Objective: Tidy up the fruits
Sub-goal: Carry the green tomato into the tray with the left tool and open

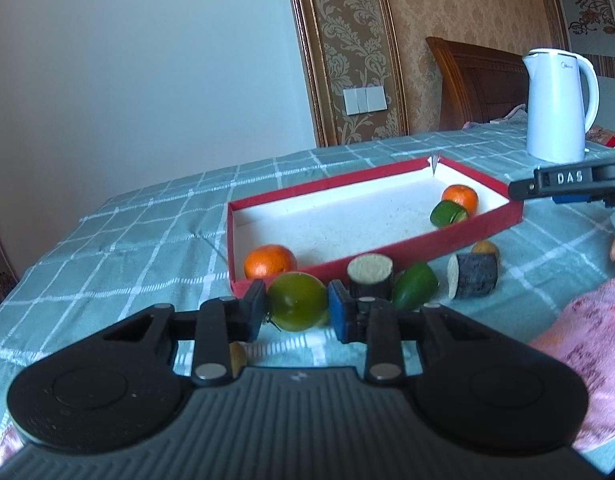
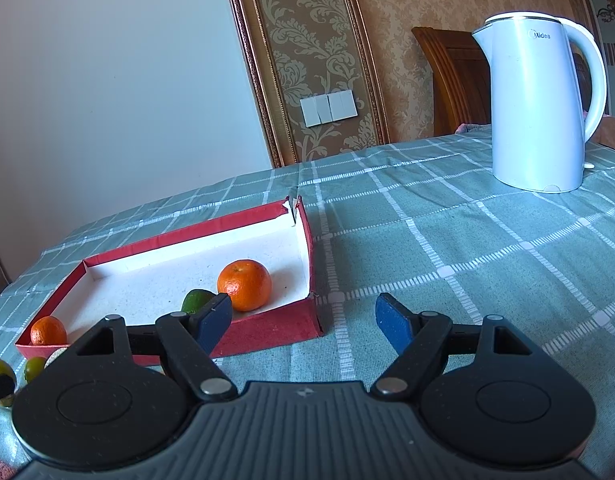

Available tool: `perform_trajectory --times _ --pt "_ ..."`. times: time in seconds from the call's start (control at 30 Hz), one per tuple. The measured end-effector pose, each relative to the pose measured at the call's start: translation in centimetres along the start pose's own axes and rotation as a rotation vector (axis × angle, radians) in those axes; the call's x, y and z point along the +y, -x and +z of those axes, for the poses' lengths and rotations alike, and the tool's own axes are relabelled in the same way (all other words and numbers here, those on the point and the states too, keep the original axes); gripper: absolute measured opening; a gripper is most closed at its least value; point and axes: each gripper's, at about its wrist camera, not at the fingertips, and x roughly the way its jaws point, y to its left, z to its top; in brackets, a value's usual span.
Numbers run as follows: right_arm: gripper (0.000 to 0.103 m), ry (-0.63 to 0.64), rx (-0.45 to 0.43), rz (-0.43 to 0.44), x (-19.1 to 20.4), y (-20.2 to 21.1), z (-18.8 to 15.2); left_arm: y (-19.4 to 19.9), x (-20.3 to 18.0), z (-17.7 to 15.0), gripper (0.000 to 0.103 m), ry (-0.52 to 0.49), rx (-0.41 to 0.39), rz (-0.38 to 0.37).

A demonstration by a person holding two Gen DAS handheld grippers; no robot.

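2 grippers are recorded over a table covered by a green checked tablecloth (image 2: 447,248).

Item 1: left gripper (image 1: 296,309). Its fingers are closed against a green round fruit (image 1: 297,301), which is pinched between the black pad and the blue pad, just in front of the near wall of the red tray (image 1: 387,254). Whether the fruit is lifted off the cloth cannot be told.

Item 2: right gripper (image 2: 303,320). Its fingers are spread wide apart and nothing is held between them; it is placed just beside the tray's near right corner.

Item 3: red tray, white inside. 2 oranges are contained: 1 (image 1: 269,261) at the near left corner, 1 (image 1: 460,198) at the far right, with a green cut piece (image 1: 448,213) touching the latter.

Item 4: loose pieces on the cloth, just outside the tray's front wall: 2 dark cylindrical pieces with pale cut faces (image 1: 370,278) (image 1: 471,276) and a green piece (image 1: 415,285) between them.

Item 5: white kettle (image 2: 541,108), upright, well apart from the tray at the far right.

Item 6: pink cloth (image 1: 587,344), at the right edge of the left wrist view.
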Motion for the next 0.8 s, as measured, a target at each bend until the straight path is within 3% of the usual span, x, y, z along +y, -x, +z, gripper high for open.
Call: perform_trajectory --times 0.13,0.27,0.47,0.5,0.53,0.6,0.63,0.8 --pt "0.079 -0.004 0.000 0.001 0.0 0.0 0.0 -1.7 -0.8 2.8 0.030 0.007 -0.030 -0.016" --pt "0.079 -0.014 -0.002 0.004 0.0 0.0 0.0 -5.4 -1.1 4.6 0.030 0.041 0.022 -0.024" --pt "0.079 -0.029 0.001 0.014 -0.2 -0.1 0.1 -8.4 -0.5 4.8 0.033 0.077 0.112 0.026" --pt "0.079 -0.031 0.001 0.016 -0.2 -0.1 0.1 -8.2 -0.2 4.6 0.041 0.085 0.110 0.036" --pt "0.079 -0.033 0.001 0.018 -0.3 -0.1 0.1 -7.7 0.0 4.4 0.059 0.091 0.100 0.045" --pt "0.079 -0.034 0.002 0.020 -0.3 -0.1 0.1 -6.3 0.6 4.0 0.085 0.101 0.058 0.066" --pt "0.079 -0.034 0.001 0.021 -0.3 -0.1 0.0 -5.7 0.9 3.8 0.093 0.101 0.039 0.074" --pt "0.079 -0.035 0.000 0.021 -0.3 -0.1 0.0 -2.9 2.8 2.9 0.098 0.102 0.000 0.139"
